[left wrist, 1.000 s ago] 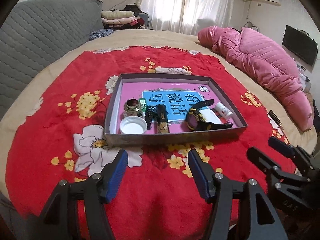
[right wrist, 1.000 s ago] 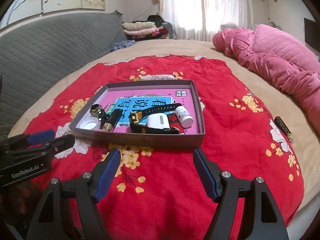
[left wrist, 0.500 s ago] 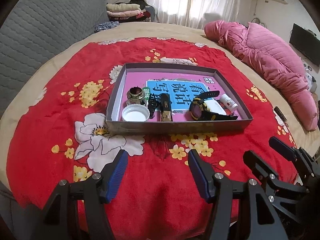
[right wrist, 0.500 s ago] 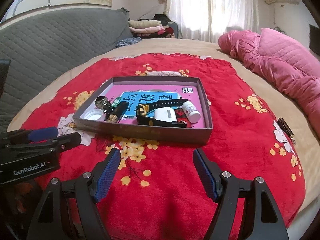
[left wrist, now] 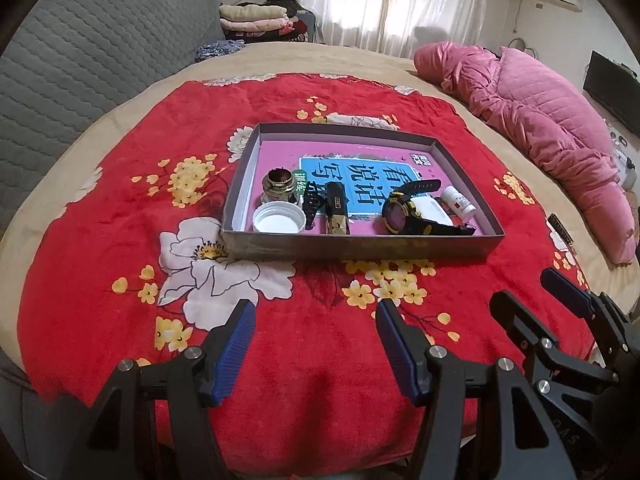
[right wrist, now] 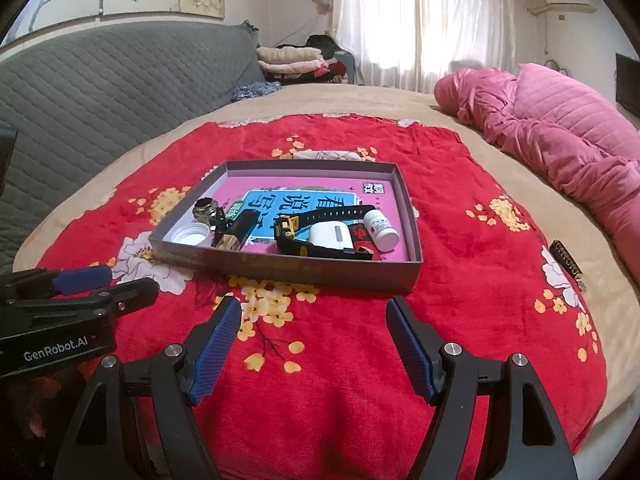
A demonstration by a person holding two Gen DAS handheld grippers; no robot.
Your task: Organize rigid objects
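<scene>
Only right view shows red packet in box, both claws gaping, empty.

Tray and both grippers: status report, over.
Left gripper open, empty. Right gripper open, empty. Both short of the tray; watch, cap, bottle lie inside. Nothing in the way.

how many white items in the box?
3. A white cap lies in the near left corner, a white case sits inside the watch strap loop, and a white bottle lies on its side toward the right wall. More may hide behind the near wall.
</scene>
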